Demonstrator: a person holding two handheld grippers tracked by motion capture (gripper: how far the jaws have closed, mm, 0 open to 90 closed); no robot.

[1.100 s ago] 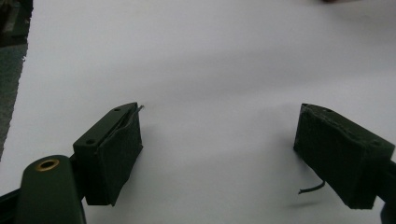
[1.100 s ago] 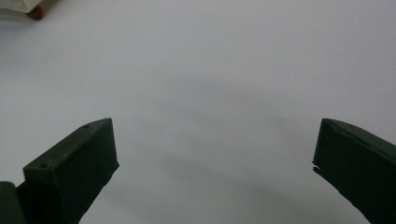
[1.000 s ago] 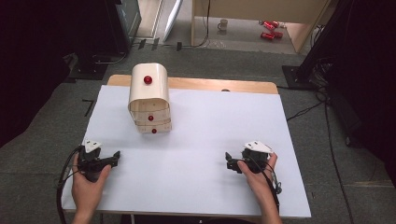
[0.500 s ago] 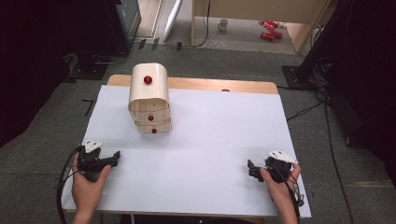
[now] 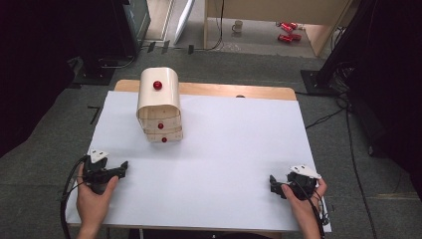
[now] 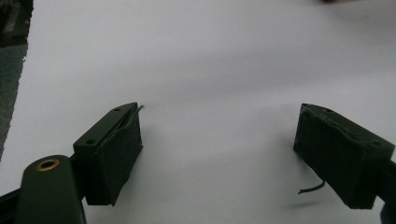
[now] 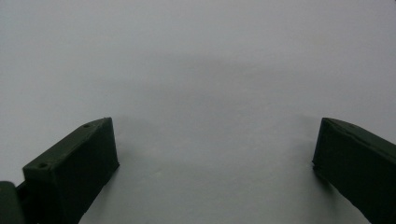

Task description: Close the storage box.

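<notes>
left gripper [image 5: 122, 167] and right gripper [image 5: 272, 182] both spread, empty, on white table [image 5: 224, 149]; drawer box [image 5: 159, 104] well apart.

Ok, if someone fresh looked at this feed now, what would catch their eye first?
Probably the small wooden drawer chest with red knobs, standing alone toward the far left of the white table. Next, the two grippers at the near edge: the left gripper and the right gripper, each hand-held, jaws wide open with nothing between them.
</notes>
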